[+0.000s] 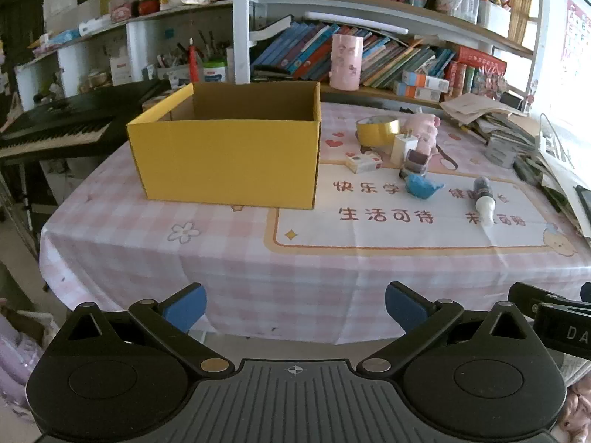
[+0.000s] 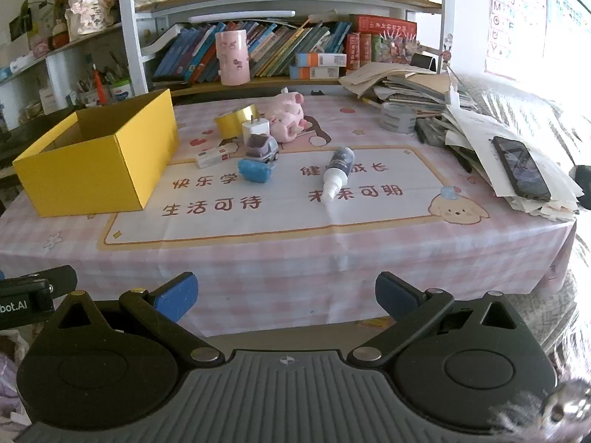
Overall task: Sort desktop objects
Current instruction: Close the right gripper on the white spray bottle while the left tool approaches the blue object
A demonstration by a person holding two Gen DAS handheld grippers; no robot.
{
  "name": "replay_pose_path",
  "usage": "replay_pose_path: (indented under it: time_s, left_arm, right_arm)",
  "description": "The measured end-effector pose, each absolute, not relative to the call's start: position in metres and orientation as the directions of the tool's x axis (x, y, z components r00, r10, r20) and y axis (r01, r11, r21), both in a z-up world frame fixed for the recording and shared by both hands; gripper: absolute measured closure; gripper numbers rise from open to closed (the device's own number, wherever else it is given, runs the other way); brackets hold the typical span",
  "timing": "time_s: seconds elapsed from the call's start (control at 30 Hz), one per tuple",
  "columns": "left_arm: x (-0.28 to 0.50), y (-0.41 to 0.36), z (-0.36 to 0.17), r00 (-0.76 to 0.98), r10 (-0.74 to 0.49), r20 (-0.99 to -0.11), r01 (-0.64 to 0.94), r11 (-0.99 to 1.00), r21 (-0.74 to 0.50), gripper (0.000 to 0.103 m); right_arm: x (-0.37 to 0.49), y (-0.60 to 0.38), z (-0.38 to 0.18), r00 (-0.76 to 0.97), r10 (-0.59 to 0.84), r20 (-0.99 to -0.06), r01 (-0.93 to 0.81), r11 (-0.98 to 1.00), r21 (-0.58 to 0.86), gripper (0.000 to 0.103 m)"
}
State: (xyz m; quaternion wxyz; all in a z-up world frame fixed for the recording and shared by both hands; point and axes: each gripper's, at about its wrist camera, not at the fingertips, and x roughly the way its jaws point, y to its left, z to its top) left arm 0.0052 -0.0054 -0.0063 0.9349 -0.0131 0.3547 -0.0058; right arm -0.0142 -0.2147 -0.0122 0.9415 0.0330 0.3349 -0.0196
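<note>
An open yellow cardboard box stands on the left of the pink checked tablecloth. Right of it lies a cluster: gold tape roll, pink plush pig, white charger plug, small toy car, blue whale-shaped toy, small white box. A dark bottle with a white tip lies apart. My left gripper and right gripper are open and empty, off the table's near edge.
A messy pile of papers and books with a phone fills the right side. A grey tape roll sits by it. A bookshelf with a pink cup stands behind. A black keyboard piano is at the left.
</note>
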Motion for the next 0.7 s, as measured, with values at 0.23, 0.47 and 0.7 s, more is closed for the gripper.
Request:
replay_pose_path:
  time_s: [0.23,0.47,0.7]
  left_arm:
    - [0.010,-0.009,-0.005,0.753,-0.032,-0.657,0.015,0.999,-0.031,0.000]
    - [0.017,-0.017,-0.006,0.751,-0.061,-0.657,0.043,0.998,-0.042,0.000]
    - [0.026,-0.029,-0.008,0.746,-0.129,-0.653,0.108,0.991,-0.073,0.000]
  right_arm:
    - [-0.012,-0.215,-0.011,0.773,-0.025,-0.633,0.065,0.997,0.040,0.000]
    - [-0.009,-0.217,-0.008,0.767,-0.044,-0.640,0.078,0.997,0.024,0.000]
    - [-0.004,-0.227,-0.012,0.752,-0.070,-0.655,0.111,0.994,0.020,0.000]
